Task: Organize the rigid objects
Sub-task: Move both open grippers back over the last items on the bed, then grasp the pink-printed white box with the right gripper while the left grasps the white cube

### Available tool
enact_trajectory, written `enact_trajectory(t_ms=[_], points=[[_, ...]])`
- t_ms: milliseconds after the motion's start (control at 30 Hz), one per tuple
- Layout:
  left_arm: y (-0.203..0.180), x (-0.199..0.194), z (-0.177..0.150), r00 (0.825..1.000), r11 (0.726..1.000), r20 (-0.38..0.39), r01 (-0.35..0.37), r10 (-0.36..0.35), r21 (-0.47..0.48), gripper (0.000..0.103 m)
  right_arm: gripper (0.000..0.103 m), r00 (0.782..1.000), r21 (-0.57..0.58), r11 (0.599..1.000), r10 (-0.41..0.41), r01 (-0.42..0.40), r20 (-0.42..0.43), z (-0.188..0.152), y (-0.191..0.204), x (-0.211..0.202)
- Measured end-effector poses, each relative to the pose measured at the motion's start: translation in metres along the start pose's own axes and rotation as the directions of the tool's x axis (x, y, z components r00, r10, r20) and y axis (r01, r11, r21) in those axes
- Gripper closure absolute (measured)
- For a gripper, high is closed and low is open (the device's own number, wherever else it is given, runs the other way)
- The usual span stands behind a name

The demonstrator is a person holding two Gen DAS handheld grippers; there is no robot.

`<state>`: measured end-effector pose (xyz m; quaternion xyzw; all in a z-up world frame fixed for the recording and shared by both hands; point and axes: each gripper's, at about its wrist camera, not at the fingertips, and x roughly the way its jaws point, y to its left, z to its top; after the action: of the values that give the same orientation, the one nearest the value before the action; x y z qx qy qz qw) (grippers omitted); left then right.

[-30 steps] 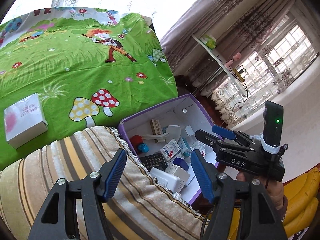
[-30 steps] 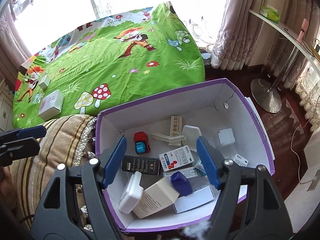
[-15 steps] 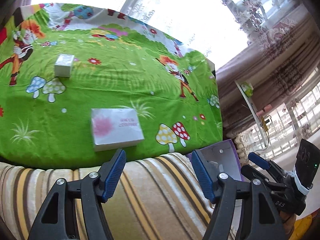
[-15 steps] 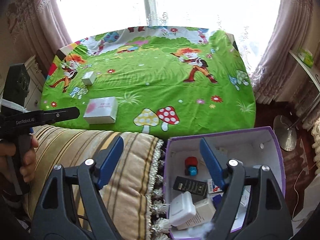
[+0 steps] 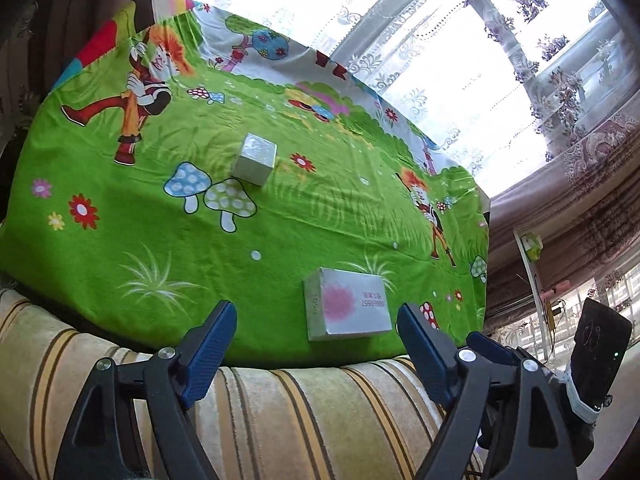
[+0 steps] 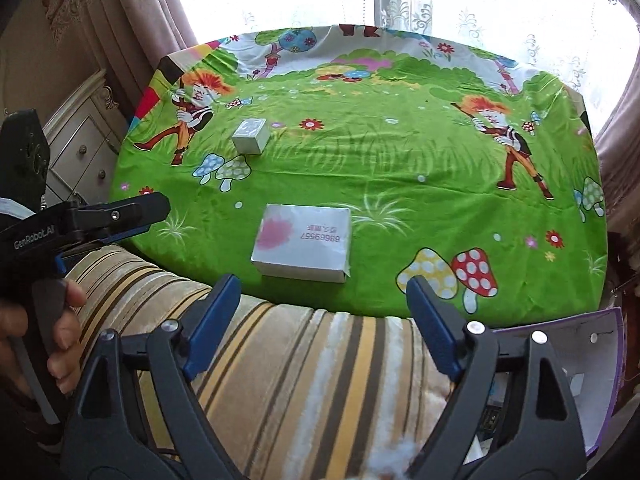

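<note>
A flat white box with a pink blotch (image 5: 346, 306) (image 6: 304, 242) lies near the front edge of the green cartoon bed sheet (image 5: 280, 208) (image 6: 400, 168). Farther back sits a small silver cube box (image 5: 255, 159) (image 6: 250, 136). My left gripper (image 5: 314, 342) hovers over the striped cushion, jaws opening, nothing between them; the flat box lies just beyond its tips. My right gripper (image 6: 322, 314) also hangs over the cushion, jaws opening and empty, the flat box just ahead. Each gripper shows at the other view's edge.
A striped beige cushion (image 5: 300, 412) (image 6: 300, 380) lies along the bed's front edge. The purple-rimmed box (image 6: 600, 360) of small items peeks in at lower right. A white dresser (image 6: 80, 140) stands left, curtains and window behind. A hand (image 6: 52, 340) holds the left gripper's handle.
Both grippers swung away from the purple box toward the bed; that box has almost left view, and the flat white box now lies ahead of both. Both pairs of jaws stand wider.
</note>
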<state>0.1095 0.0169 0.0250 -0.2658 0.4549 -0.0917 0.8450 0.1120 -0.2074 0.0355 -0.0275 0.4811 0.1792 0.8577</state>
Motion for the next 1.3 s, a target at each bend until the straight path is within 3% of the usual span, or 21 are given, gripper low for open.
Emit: enact_trajectory(t_ms=[367, 700, 1167, 1300], points=[[0.015, 0.002, 0.023, 0.997, 0.997, 0.007, -0.072, 0.072, 0.025, 0.016, 0.004, 0.992, 0.020, 0.999, -0.025, 0.028, -0.126, 0.020, 0.017, 0.058], [0.021, 0.011, 0.054, 0.988, 0.986, 0.034, -0.152, 0.151, 0.062, 0.015, 0.004, 0.977, 0.010, 0.999, -0.046, 0.049, -0.209, 0.031, 0.023, 0.100], [0.019, 0.073, 0.085, 0.969, 0.960, -0.010, -0.243, 0.246, 0.136, 0.014, 0.002, 0.969, 0.023, 0.995, -0.088, 0.095, -0.230, 0.036, 0.008, 0.130], [0.012, 0.093, 0.095, 0.957, 0.941, 0.006, -0.287, 0.291, 0.179, 0.014, 0.008, 0.972, 0.018, 0.993, -0.109, 0.115, -0.209, 0.038, 0.003, 0.131]])
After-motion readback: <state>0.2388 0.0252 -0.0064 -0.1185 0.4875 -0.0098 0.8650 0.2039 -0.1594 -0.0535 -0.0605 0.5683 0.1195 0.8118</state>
